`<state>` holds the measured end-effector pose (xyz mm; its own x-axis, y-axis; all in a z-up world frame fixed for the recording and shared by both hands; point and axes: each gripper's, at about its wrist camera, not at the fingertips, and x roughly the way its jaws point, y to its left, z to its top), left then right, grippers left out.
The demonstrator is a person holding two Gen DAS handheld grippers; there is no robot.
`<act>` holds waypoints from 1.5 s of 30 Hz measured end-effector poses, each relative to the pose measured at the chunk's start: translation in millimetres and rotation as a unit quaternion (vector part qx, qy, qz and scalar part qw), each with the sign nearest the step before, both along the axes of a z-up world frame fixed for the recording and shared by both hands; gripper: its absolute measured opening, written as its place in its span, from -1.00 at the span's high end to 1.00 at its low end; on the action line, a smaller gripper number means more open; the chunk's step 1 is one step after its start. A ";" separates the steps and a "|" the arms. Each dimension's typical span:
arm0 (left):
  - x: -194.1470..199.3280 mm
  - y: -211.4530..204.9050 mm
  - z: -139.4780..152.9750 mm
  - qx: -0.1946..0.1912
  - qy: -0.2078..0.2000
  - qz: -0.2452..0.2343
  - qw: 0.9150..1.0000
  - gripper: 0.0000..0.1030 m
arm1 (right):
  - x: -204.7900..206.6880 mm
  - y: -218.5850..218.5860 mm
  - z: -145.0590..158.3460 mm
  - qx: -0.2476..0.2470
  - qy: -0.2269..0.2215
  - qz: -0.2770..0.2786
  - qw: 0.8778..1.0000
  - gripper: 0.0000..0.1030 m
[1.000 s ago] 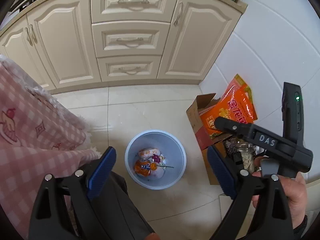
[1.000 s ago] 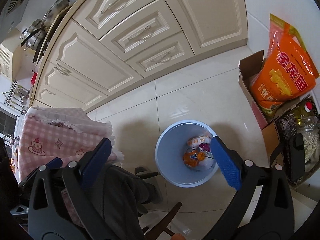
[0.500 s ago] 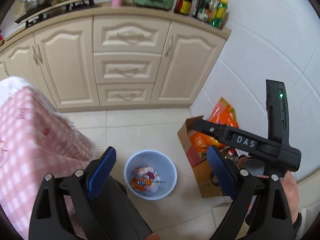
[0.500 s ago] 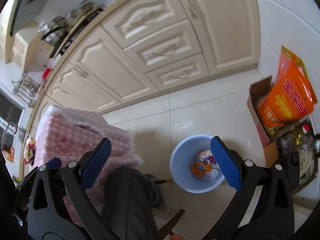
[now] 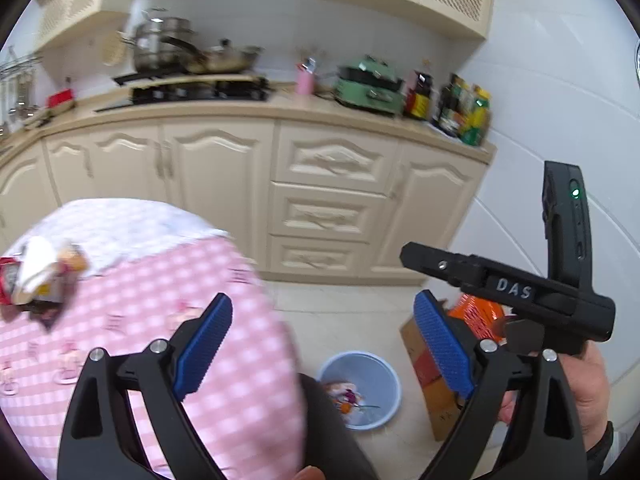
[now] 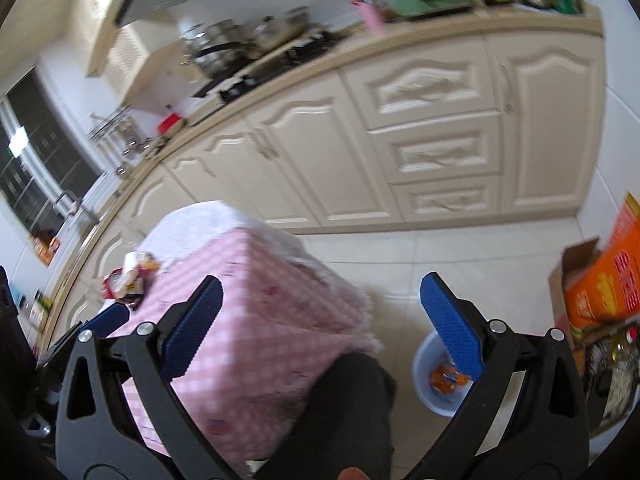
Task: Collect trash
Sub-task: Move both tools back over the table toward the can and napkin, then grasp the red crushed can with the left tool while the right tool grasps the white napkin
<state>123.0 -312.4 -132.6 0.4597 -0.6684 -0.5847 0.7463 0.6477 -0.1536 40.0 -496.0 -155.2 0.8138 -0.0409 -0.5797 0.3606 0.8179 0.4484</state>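
Both views lifted, wrappers [image 5: 36, 276] on table, tools empty

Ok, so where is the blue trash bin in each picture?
Left wrist view: the blue trash bin sits low, just right of centre, on the floor between the pink checked tablecloth and the cardboard box.
Right wrist view: the bin is at lower right, partly behind the right gripper's blue finger pad.
Shared landmark: the tablecloth.

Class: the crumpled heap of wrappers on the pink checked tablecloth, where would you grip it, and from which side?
Probably from above: the crumpled heap of wrappers lies low on the pink checked tablecloth. Pinch its raised white fold; both open tools are free.
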 end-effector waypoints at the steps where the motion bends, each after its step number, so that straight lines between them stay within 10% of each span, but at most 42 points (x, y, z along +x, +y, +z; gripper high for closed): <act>1: 3.2 9.2 3.4 -0.002 -0.004 0.008 1.000 -0.75 | 5.7 8.9 5.7 -0.005 -0.003 0.009 1.000 -0.88; 19: 54.8 204.1 38.8 -0.011 -0.085 0.212 0.974 -0.75 | 118.1 189.0 53.4 -0.080 -0.029 0.183 0.979 -0.88; 40: 189.4 309.7 -26.4 0.024 0.007 0.364 0.931 -0.75 | 269.8 254.7 -18.8 -0.015 0.056 0.238 0.970 -0.88; 45: 230.0 314.4 -37.2 0.021 0.046 0.383 0.922 -0.75 | 296.3 260.5 -30.1 0.014 0.077 0.230 0.970 -0.58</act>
